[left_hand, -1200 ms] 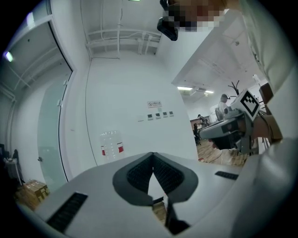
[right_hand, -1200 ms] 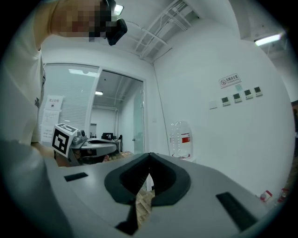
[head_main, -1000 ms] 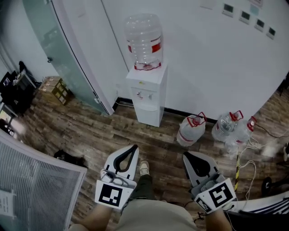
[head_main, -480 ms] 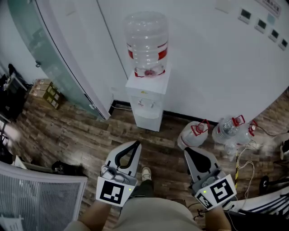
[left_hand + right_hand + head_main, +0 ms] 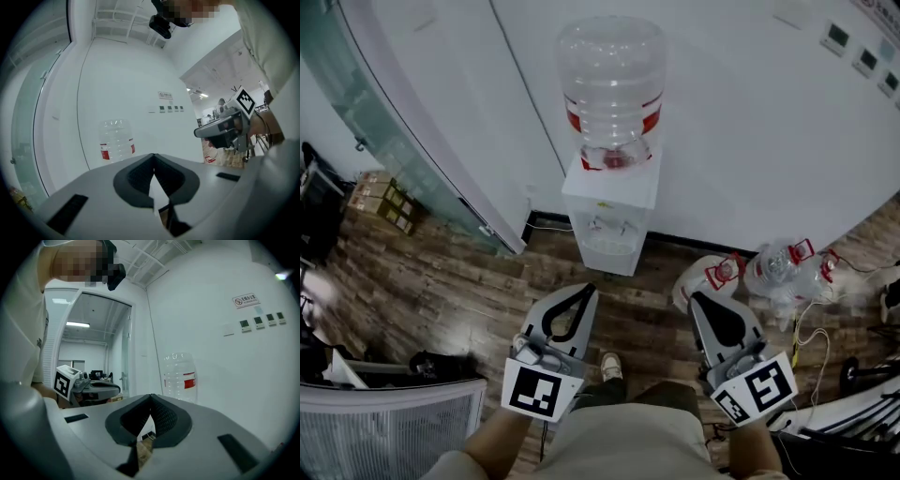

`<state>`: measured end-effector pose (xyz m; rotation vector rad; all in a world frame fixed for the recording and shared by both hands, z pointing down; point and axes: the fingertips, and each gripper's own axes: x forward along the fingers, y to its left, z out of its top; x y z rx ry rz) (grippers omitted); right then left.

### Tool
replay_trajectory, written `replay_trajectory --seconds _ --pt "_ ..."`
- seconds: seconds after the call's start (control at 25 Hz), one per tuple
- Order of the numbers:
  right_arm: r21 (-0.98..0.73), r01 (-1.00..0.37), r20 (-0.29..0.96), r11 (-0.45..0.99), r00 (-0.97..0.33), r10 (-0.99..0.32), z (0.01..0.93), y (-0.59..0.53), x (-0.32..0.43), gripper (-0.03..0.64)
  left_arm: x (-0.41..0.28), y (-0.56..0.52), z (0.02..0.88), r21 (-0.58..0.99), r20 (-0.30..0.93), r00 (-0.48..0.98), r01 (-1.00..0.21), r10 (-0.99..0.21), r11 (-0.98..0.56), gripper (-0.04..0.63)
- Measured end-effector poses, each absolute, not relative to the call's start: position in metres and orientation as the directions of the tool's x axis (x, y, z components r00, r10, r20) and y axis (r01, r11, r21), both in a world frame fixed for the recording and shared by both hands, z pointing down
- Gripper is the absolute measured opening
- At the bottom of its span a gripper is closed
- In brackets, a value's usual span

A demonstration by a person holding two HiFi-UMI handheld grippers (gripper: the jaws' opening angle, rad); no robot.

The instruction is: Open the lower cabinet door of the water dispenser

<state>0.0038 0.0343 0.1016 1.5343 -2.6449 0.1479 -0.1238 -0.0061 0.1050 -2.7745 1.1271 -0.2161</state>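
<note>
Left gripper (image 5: 587,291) and right gripper (image 5: 697,298) closed, empty, apart from water dispenser (image 5: 610,192), lower door (image 5: 602,263) seemingly shut

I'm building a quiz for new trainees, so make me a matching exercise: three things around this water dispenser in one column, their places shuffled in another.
Things:
1. clear plastic bottle with a red label
2. white box-shaped water dispenser
3. clear spare jugs with red handles

Places:
A. on the wood floor, right of the dispenser
B. standing against the white wall
C. neck down on top of the dispenser

Pairs: 1-C, 2-B, 3-A
</note>
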Motion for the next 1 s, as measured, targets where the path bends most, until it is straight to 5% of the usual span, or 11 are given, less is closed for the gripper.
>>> replay_trajectory --seconds 0.68,1.0 --pt "-0.136 -0.895 0.168 0.424 -0.443 -0.881 0.16 -0.049 0.061 0.017 -0.092 -0.076 0.147 -0.098 0.136 0.695 -0.7 -0.706 -0.707 0.006" --pt "-0.161 -0.888 0.195 0.432 -0.457 -0.868 0.228 -0.1 0.088 0.189 -0.049 -0.107 0.195 -0.083 0.132 0.728 -0.668 -0.673 -0.739 0.005"
